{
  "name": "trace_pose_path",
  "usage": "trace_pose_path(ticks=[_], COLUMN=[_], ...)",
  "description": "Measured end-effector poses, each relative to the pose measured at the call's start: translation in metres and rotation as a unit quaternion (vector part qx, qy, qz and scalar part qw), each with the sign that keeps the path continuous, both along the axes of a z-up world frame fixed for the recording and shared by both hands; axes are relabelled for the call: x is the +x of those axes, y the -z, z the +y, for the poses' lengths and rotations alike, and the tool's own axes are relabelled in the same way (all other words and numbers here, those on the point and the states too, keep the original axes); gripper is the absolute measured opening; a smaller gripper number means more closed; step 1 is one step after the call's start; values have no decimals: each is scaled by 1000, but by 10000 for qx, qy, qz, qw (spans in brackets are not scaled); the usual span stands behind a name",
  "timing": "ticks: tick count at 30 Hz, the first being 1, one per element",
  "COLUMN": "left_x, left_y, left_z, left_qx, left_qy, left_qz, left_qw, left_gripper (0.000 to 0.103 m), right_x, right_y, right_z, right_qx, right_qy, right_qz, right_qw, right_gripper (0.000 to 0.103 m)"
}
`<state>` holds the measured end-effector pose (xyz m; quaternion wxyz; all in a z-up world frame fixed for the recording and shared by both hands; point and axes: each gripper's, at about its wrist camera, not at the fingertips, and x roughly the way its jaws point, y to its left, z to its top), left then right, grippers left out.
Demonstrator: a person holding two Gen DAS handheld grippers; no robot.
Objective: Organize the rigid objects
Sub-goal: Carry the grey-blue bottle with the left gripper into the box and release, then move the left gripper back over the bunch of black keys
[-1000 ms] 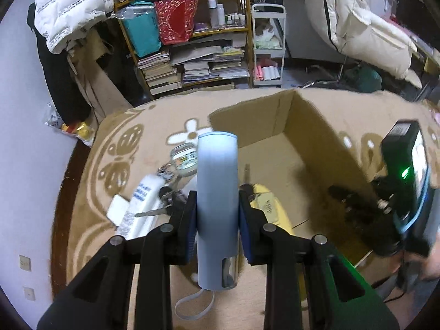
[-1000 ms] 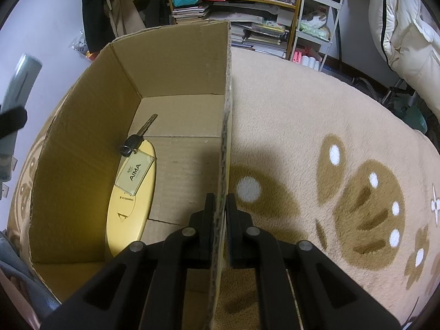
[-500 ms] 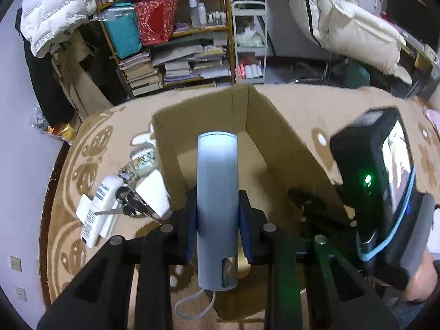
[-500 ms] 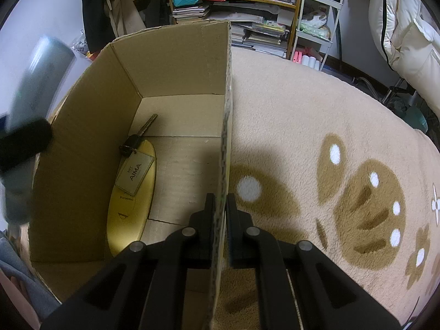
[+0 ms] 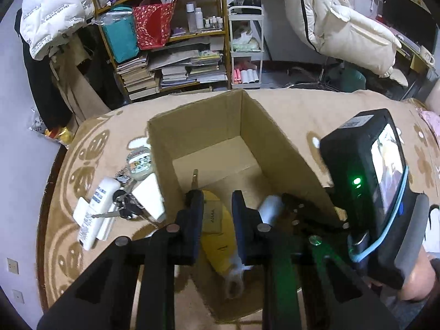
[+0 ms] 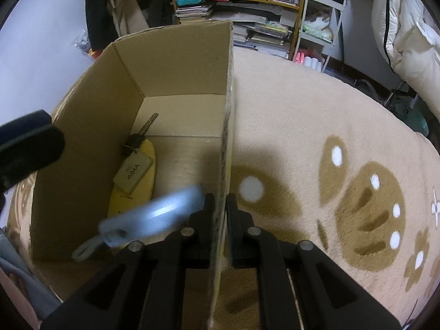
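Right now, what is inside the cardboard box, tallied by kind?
Inside the cardboard box:
Grey-blue cylinder (blurred): 1
Yellow oval case: 1
Key with AIMA tag: 1
Total: 3

Left gripper (image 5: pixel 217 214) hangs over the open box, jaws spread apart with nothing between them. Right gripper (image 6: pixel 220 211) sits low, jaws pinched tight on the cardboard box wall (image 6: pixel 227 137), one finger each side.
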<state>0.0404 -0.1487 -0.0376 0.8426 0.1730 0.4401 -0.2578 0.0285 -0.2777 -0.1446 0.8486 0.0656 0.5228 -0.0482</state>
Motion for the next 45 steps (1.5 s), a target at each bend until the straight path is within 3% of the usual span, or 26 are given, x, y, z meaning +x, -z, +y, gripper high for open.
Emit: trace_pose_path(ticks=[7,12,14,20,28,34,45], left_x=[16,29,36,54,89,110,124], left_y=[-5,-9,-9,-8,9,32,74], left_z=[15,30,38,59,92,109,114], left_qx=[53,137,133,40,-50,-275,68], left_qy=[-23,-126,-232,-490,-1116,-1353,-1547], left_qz=[84,22,20,-181,-4,377,506], left_qw=[9999,9998,9996,9986,9937,9897,9866], left_gripper=[22,32,54,90,94,94,93], right_x=[2,2,2,2,2,3,2], right_y=[-2,-3,-3,-3,-3,-3,-3], right_z=[-3,-2,-2,-2,-3,-2,-2], right_qx=[72,74,84,83,85,85,73], right_qy=[22,22,28,27,27,27,21], right_qz=[14,19,21,23,24,24,25], right_qw=[10000,10000,10000,10000,10000,10000,10000], right_gripper=[9,9,9,9,9,9,9])
